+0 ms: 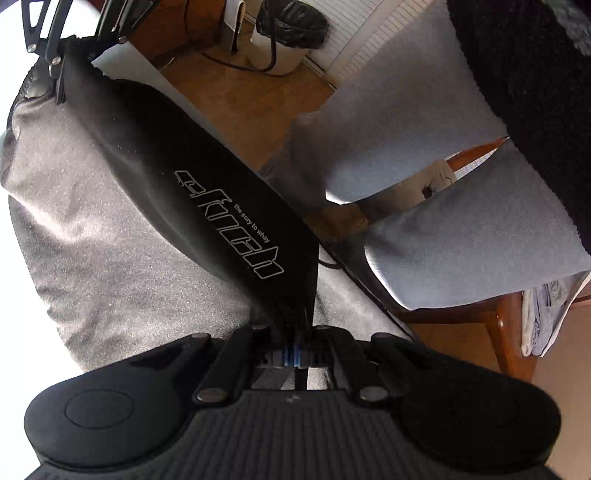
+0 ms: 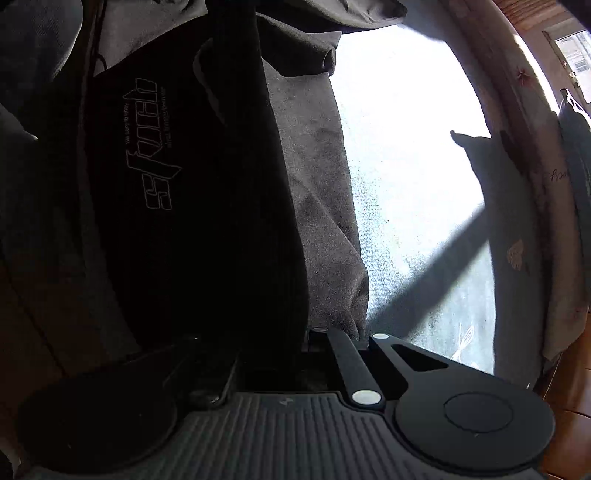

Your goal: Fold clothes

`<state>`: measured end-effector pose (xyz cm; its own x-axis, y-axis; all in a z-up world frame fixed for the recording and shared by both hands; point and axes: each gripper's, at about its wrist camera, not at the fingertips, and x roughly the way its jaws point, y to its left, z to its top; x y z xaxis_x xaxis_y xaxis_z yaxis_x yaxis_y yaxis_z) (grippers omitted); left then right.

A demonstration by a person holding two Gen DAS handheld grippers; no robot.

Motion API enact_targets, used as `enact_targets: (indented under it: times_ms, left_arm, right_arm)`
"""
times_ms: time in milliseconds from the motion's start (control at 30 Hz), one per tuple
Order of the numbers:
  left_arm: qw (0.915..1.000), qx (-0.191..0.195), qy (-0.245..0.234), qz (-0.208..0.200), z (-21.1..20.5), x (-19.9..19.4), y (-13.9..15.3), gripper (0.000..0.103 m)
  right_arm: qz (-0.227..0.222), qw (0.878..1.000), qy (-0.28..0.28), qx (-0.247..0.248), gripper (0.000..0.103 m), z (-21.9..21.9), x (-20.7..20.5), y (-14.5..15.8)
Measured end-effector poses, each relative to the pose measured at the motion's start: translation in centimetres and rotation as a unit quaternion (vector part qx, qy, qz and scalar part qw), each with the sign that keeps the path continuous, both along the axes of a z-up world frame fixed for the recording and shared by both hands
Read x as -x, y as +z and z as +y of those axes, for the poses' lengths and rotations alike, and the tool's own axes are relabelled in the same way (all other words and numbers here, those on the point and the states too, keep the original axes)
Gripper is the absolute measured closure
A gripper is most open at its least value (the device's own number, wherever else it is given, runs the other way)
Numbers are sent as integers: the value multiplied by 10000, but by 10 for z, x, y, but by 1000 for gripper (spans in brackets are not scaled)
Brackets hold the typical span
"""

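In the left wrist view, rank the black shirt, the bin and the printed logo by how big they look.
1. Black shirt, fills much of the view, though nearest the camera.
2. Logo.
3. Bin, farther away, so likely bigger than it looks.

A white waste bin lined with a black plastic bag stands on the brown wooden floor, with a dark cable trailing beside it.

In the left wrist view, the garment stretches between the left gripper in the foreground and the right gripper at upper left. A person's legs stand to its right. A bin sits on the floor beyond. In the right wrist view, the cloth-covered table lies right of the garment.
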<state>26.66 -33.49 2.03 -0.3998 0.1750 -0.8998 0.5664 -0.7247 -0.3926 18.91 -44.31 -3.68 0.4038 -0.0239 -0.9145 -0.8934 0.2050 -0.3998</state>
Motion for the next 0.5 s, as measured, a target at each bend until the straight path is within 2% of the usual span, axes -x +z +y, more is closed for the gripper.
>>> enact_targets:
  times_ms: [200, 333, 500]
  left_arm:
    - [9992, -82, -396, 12, -10, 23, -21, 103]
    - [9984, -94, -553, -32, -13, 30, -21, 103]
    - [9962, -42, -860, 105, -9, 47, -17, 102]
  right_arm:
    - [-77, 9994, 182, 286, 97, 4, 22, -26]
    - [-168, 9990, 111, 388, 97, 9, 28, -44]
    - [-285, 9988, -1, 398, 97, 12, 37, -34]
